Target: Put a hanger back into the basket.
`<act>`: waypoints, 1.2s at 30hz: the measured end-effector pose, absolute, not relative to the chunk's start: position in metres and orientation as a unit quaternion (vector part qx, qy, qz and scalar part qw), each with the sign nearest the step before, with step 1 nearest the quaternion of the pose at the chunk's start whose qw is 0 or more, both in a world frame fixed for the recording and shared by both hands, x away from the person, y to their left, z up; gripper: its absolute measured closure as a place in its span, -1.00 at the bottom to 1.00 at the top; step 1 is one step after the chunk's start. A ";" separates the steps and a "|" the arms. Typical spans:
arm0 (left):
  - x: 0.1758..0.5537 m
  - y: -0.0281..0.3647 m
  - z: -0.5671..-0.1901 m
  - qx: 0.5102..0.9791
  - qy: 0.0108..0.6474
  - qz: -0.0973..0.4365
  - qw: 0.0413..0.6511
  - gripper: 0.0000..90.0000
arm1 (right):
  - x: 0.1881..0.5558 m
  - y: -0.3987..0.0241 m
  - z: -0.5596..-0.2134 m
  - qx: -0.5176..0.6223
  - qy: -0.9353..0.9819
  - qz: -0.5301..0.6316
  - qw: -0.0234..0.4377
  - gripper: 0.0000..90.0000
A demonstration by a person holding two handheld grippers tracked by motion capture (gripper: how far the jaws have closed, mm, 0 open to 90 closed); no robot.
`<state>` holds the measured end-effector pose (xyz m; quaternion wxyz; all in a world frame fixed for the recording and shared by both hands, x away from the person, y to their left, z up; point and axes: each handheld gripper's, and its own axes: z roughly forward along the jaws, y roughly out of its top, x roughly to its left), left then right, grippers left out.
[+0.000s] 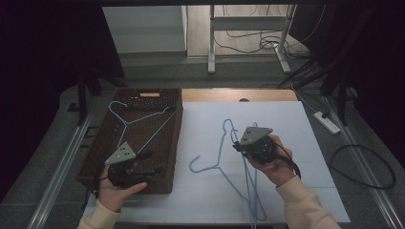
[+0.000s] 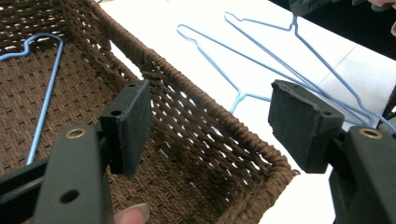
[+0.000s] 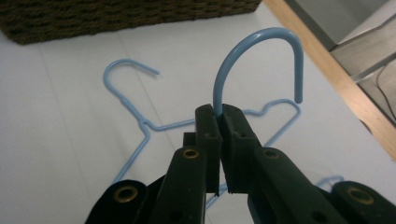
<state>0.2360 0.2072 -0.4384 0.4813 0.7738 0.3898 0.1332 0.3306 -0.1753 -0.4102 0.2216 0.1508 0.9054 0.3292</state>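
The right gripper (image 3: 219,109) has its fingers pressed together on the neck of a blue wire hanger (image 3: 261,51), just below the hook, which arches up free above the pads. In the high view this held hanger (image 1: 228,138) trails down onto the white worktop (image 1: 286,124), crossing a second hanger (image 1: 210,167) lying flat beside it. Thin wire like this is probably light, springy and slick, likely to swing or twist in the pinch, so the neck seems the steadiest hold. The left gripper (image 2: 210,116), fingers spread and empty, hovers over the near corner of the brown woven basket (image 2: 243,140), where a third hanger (image 1: 138,119) already lies. The basket's raised rim could catch a dangling wire; its floor has open room.
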 end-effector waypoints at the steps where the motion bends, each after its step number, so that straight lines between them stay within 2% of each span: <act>1: 0.236 0.206 -0.438 0.774 0.389 0.132 0.481 -0.30 | 0.330 -0.177 -0.409 0.158 0.902 0.333 0.222 0.93; 19: 0.238 0.162 -0.426 0.791 0.357 0.112 0.485 -0.30 | 0.331 -0.186 -0.392 0.230 0.853 0.415 0.216 0.93; 36: 0.249 0.116 -0.432 0.811 0.337 0.070 0.473 -0.30 | 0.326 -0.184 -0.385 0.236 0.830 0.460 0.209 0.93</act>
